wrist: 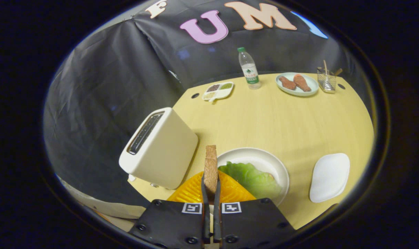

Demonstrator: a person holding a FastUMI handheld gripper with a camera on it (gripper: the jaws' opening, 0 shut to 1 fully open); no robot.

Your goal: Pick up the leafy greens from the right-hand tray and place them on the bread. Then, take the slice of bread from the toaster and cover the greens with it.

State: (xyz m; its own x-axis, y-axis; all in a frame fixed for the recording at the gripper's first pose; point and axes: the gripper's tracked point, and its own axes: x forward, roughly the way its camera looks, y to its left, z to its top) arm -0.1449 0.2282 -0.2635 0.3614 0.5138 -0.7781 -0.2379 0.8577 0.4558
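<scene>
Brown-crusted bread slice [211, 165] stands edge-on, clamped in the claw [211, 193] — out of the toaster [159, 148], just beside the plate [280, 169]. Greens [252, 178] already lie there, so the covering step is in hand — next, tip the slice flat over them.

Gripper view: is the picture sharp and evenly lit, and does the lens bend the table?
Gripper view: fisheye bends the table edge into a curve; light is soft and even; the gripper, shut on the bread slice, looks sharp; the far water bottle is small and slightly soft.
</scene>
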